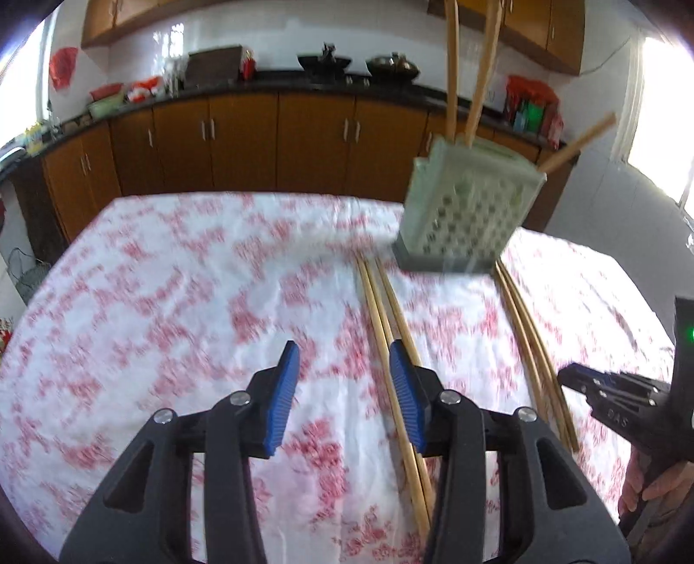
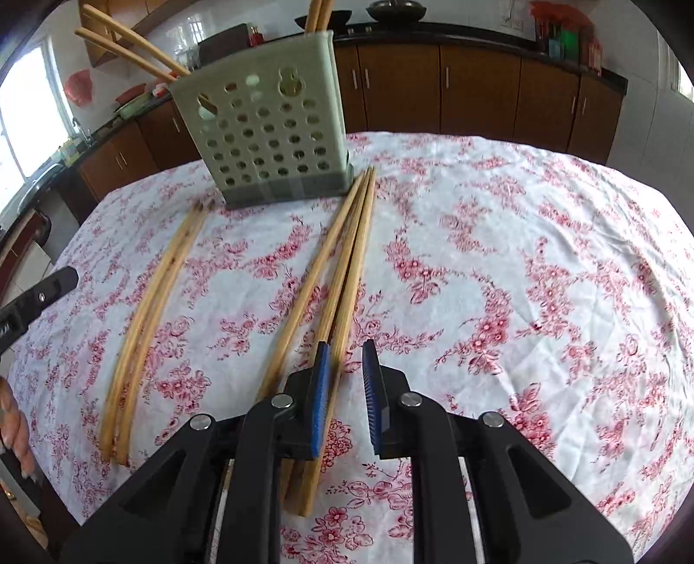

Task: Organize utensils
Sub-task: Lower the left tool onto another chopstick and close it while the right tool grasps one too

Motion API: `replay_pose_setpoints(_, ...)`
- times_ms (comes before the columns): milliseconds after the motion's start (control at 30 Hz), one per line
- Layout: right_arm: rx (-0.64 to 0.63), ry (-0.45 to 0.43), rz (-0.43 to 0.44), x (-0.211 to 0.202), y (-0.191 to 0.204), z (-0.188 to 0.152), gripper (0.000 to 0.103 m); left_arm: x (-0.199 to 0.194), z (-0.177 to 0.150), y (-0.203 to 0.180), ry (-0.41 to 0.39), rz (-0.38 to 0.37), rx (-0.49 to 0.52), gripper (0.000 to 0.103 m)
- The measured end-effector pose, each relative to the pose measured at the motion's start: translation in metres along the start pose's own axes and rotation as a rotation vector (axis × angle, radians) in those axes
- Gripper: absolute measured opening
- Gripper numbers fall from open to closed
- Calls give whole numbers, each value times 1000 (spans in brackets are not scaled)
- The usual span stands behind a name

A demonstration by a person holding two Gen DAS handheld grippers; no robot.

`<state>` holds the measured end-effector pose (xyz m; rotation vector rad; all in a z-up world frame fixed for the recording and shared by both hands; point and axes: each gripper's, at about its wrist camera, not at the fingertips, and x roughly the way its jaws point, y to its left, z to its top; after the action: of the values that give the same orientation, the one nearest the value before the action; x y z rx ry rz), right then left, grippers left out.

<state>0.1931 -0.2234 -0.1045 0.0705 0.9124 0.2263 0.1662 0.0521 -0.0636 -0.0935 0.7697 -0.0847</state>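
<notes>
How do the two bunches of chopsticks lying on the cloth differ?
The left bunch is two chopsticks, bowed, lying clear of both grippers. The right bunch has more sticks, is straight, fans toward the holder, and runs under the right gripper. Both are bare wood and point at the holder.

Behind the worktop point(image 2: 542, 225) with its red-flowered white cloth, a dark counter point(image 1: 269, 84) tops a run of brown cupboards point(image 1: 243, 143), white tiled wall point(image 1: 277, 41) and upper cabinets point(image 1: 126, 19) rise above it, and bright windows point(image 1: 663, 100) flank it.
</notes>
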Motion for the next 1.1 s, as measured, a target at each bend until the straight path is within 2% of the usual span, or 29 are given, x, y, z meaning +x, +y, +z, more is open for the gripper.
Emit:
replay_pose_setpoints(67, -8, 8, 3, 3, 2, -2, 15, 5, -1, -7, 20, -9, 7, 40)
replay_pose_setpoints(100, -21, 5, -10, 4, 3, -2, 9, 8, -4, -9, 34, -23, 10, 38)
replay_pose_setpoints(167, -33, -9, -51, 4, 1, -11, 8, 15, -8, -11, 65, -46, 11, 34)
replay_pose_setpoints(300, 37, -21, -79, -1, -18, -11, 8, 24, -17, -20, 115, -58, 27, 19)
replay_pose_setpoints(500, 20, -28, -88, -4, -20, -16, 8, 34, -25, -30, 149, -58, 58, 17)
replay_pose_setpoints(667, 23, -29, -83, -4, -19, -16, 8, 38, -26, -36, 156, -24, 89, 16)
replay_pose_setpoints(800, 7, -35, -77, -6, -16, -17, 8, 44, -21, -35, 152, 11, 93, 9)
replay_pose_setpoints(1000, 64, -63, -143, -4, -37, -9, 8, 60, 1, -1, 137, 98, 39, 8)
replay_pose_setpoints(1100, 99, -70, -157, -4, -49, -6, 8, 63, 7, 18, 130, 110, 8, 9)
